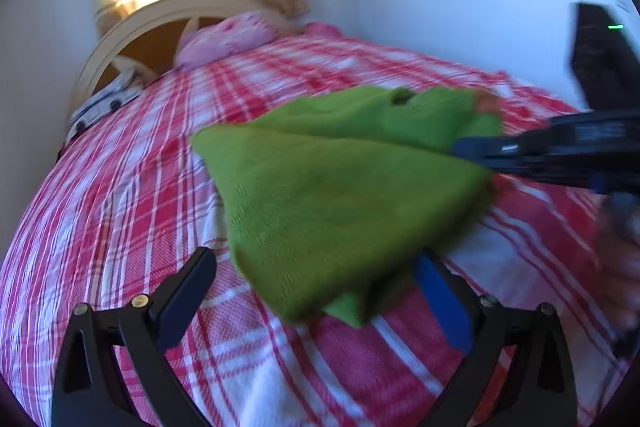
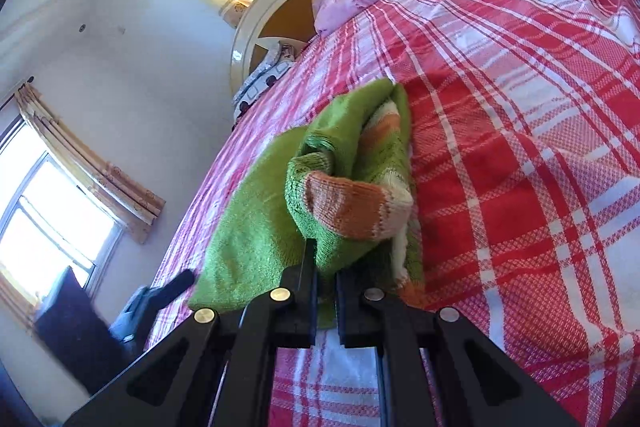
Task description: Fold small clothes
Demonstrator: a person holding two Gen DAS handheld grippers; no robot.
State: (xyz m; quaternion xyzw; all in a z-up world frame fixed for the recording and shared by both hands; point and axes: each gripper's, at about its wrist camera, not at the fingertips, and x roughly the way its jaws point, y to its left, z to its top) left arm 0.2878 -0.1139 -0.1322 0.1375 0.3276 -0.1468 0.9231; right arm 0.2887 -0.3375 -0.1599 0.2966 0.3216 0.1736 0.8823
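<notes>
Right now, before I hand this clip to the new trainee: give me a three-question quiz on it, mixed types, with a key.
1. True or false: the right tool is shut on the green knit.
2. Multiple choice: the left tool is (a) shut on the knit, (b) wide open with the knit's edge hanging between its fingers, (c) out of view.
3. Fill in: the knit lies on a red and white ____ bedspread.

Key: 1 true; 2 b; 3 checked.
</notes>
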